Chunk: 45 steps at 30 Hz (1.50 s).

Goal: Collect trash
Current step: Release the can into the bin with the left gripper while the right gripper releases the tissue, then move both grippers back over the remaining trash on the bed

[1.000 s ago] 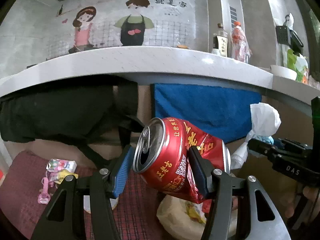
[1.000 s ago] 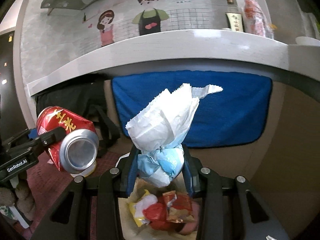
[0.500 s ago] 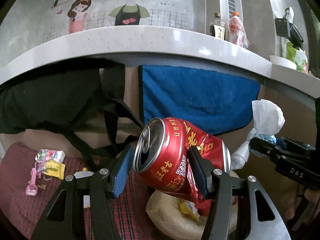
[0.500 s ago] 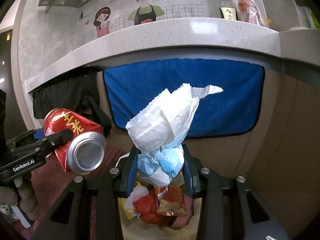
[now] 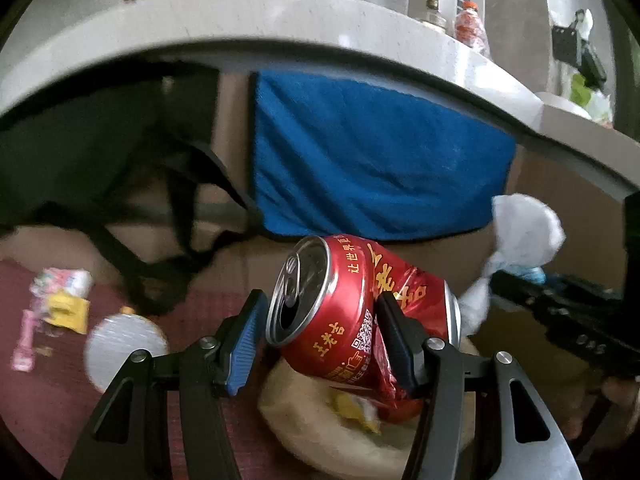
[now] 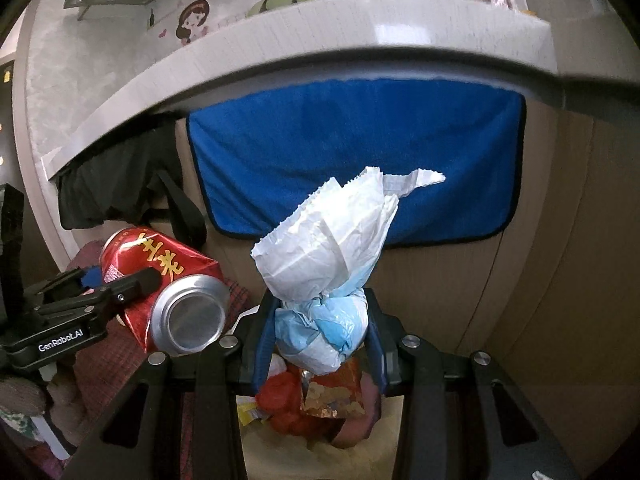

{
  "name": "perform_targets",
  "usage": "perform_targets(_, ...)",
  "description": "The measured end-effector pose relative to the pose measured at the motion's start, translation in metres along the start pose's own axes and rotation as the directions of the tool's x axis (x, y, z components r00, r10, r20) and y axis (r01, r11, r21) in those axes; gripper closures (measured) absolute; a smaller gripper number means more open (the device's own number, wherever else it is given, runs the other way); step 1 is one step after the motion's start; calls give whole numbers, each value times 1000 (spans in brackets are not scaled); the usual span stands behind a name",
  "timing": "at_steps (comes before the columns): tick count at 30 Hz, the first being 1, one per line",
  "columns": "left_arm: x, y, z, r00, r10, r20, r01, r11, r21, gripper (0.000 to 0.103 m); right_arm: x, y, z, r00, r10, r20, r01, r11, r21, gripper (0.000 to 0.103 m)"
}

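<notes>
Both loads hang right over the trash bag (image 6: 280,456): the right gripper (image 6: 320,332), jaws just easing apart, has the tissue wad (image 6: 324,248) between them, while the left gripper (image 5: 320,336) clamps the crushed can (image 5: 352,300) sideways.

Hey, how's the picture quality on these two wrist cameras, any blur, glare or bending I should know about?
Left wrist view: motion blur smears the counter and the litter on the red cloth, while the red can stays sharp. Right wrist view: mostly crisp, with the crumpled tissue clear and a glare patch on the counter edge. Both views: strong fisheye bending, dark round corners, dim under the counter.
</notes>
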<state>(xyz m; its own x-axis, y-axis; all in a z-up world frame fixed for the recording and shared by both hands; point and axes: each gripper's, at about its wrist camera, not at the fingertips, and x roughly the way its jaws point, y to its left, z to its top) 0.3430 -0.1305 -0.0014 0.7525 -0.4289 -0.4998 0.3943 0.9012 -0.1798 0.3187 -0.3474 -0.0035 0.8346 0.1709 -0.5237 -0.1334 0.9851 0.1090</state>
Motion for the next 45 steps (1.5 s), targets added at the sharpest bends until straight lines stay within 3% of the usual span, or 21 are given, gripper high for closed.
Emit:
perform_targets(1, 5, 2, -1, 999, -43, -13, 43, 999, -12, 46, 3, -1, -1, 1000, 6, -10, -6, 1000, 3, 63)
perform_targets(3, 15, 7, -4, 995, -83, -49, 81, 996, -33, 45, 13, -3, -4, 999, 14, -51, -14, 1000, 4, 49)
perform_targets(4, 18, 9, -5, 994, -91, -61, 89, 995, -42, 44, 18, -4, -7, 998, 14, -63, -14, 1000, 7, 47)
perform_targets(11, 26, 32, -10, 990, -90, -106, 75, 988, -135, 38, 26, -15, -13, 996, 10, -87, -3, 997, 73, 46)
perform_targets(23, -30, 102, -10, 993, 106, -42, -113, 973, -203, 38, 18, 30, 2, 999, 35, -30, -34, 999, 14, 46)
perform_targets(32, -82, 175, -14, 971, 239, -13, -234, 935, -266, 38, 31, 97, 20, 990, 138, 20, -138, 990, -17, 46)
perform_targets(45, -133, 281, -48, 931, 361, -53, -356, 866, -352, 37, 84, 199, 18, 961, 264, -79, -270, 960, -77, 46)
